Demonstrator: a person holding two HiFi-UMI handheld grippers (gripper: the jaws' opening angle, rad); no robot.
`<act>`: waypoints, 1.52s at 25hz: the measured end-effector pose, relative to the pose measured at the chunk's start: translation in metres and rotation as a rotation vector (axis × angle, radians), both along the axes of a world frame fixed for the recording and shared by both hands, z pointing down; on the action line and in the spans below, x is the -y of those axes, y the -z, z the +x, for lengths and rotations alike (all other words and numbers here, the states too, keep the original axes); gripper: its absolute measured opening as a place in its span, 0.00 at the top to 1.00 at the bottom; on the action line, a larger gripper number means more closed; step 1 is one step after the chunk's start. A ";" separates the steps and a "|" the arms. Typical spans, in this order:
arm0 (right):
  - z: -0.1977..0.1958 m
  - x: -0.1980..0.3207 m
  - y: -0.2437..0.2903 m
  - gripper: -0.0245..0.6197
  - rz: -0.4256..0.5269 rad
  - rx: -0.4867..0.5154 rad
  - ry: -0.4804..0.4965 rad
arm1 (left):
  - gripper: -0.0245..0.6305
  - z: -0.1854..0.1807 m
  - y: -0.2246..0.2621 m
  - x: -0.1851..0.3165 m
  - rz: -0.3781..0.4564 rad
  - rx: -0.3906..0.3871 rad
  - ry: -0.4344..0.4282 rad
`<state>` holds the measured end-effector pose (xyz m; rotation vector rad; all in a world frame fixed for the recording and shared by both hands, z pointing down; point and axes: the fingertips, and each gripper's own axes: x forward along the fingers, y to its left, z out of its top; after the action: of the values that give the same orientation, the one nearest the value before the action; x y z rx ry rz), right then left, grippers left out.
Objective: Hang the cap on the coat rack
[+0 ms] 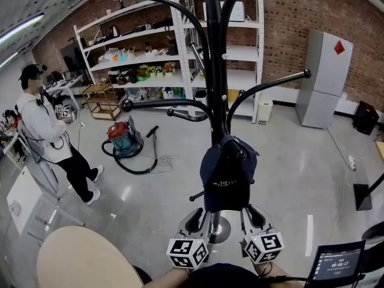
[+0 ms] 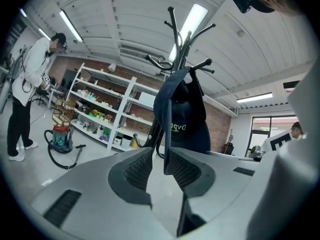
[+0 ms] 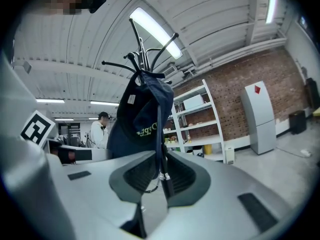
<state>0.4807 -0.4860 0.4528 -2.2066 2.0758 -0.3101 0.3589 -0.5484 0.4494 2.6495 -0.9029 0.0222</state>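
A dark navy cap (image 1: 227, 173) hangs on a lower hook of the black coat rack (image 1: 215, 53), its crown draped against the pole. Both grippers sit just beneath it. My left gripper (image 1: 200, 215) is open; in the left gripper view the cap's (image 2: 182, 114) thin lower edge runs down between the jaws of the left gripper (image 2: 157, 161) with a gap beside it. My right gripper (image 1: 250, 212) is open too. In the right gripper view the cap (image 3: 140, 119) hangs above the right gripper (image 3: 159, 171), and the strap with its metal tip hangs loose in the gap.
A person in white (image 1: 51, 131) stands at the left near a red vacuum cleaner (image 1: 123, 138). White shelving (image 1: 150, 47) lines the brick wall, and a grey cabinet (image 1: 324, 80) stands at the right. A round beige table (image 1: 84, 260) and a small screen (image 1: 339, 263) are close by.
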 end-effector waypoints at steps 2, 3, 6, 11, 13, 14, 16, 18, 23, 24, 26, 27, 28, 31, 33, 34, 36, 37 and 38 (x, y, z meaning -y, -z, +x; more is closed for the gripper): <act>-0.002 -0.002 0.000 0.89 -0.009 0.002 -0.005 | 0.83 -0.002 0.001 -0.003 -0.001 0.003 -0.003; -0.002 -0.003 -0.001 0.89 -0.017 0.004 -0.008 | 0.83 -0.003 0.000 -0.005 -0.007 0.006 -0.004; -0.005 -0.009 -0.013 0.89 -0.044 0.019 -0.008 | 0.83 -0.007 -0.013 -0.012 -0.043 0.016 -0.003; -0.018 -0.014 -0.024 0.89 -0.078 0.050 0.026 | 0.83 -0.013 -0.029 -0.021 -0.094 0.034 -0.015; -0.025 -0.016 -0.026 0.89 -0.083 0.063 0.059 | 0.83 -0.009 -0.030 -0.029 -0.097 0.034 -0.037; -0.029 -0.017 -0.027 0.89 -0.085 0.065 0.074 | 0.83 -0.006 -0.030 -0.034 -0.096 0.034 -0.053; -0.036 -0.019 -0.028 0.89 -0.084 0.062 0.101 | 0.83 0.001 -0.031 -0.045 -0.095 0.036 -0.092; -0.044 -0.023 -0.027 0.89 -0.072 0.056 0.128 | 0.83 0.006 -0.032 -0.054 -0.093 0.040 -0.133; -0.056 -0.033 -0.016 0.89 -0.023 0.023 0.189 | 0.83 0.018 -0.026 -0.072 -0.056 0.058 -0.210; -0.057 -0.034 -0.014 0.89 -0.014 0.012 0.199 | 0.83 0.021 -0.025 -0.075 -0.039 0.060 -0.226; -0.061 -0.032 -0.010 0.89 0.006 -0.017 0.222 | 0.83 0.027 -0.022 -0.079 0.006 0.069 -0.252; -0.065 -0.032 -0.009 0.89 0.013 -0.033 0.235 | 0.83 0.028 -0.022 -0.080 0.028 0.077 -0.261; -0.069 -0.032 -0.010 0.89 0.017 -0.045 0.247 | 0.83 0.027 -0.023 -0.082 0.044 0.086 -0.267; -0.078 -0.032 -0.015 0.89 0.024 -0.054 0.271 | 0.91 0.024 -0.031 -0.081 0.044 0.092 -0.272; -0.078 -0.027 -0.021 0.89 0.029 -0.057 0.269 | 0.94 0.023 -0.038 -0.075 0.041 0.090 -0.271; -0.077 -0.025 -0.025 0.89 0.031 -0.060 0.265 | 0.96 0.023 -0.040 -0.072 0.042 0.090 -0.271; -0.076 -0.024 -0.029 0.91 0.026 -0.069 0.266 | 0.96 0.023 -0.043 -0.070 0.045 0.088 -0.274; -0.076 -0.025 -0.030 0.92 0.018 -0.073 0.268 | 0.96 0.023 -0.042 -0.071 0.047 0.087 -0.276; -0.076 -0.025 -0.029 0.92 0.006 -0.075 0.270 | 0.96 0.024 -0.040 -0.072 0.050 0.086 -0.279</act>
<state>0.4043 -0.4605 0.4814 -1.9618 2.4138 -0.2439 0.3828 -0.4767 0.4889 2.8192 -0.5579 0.1847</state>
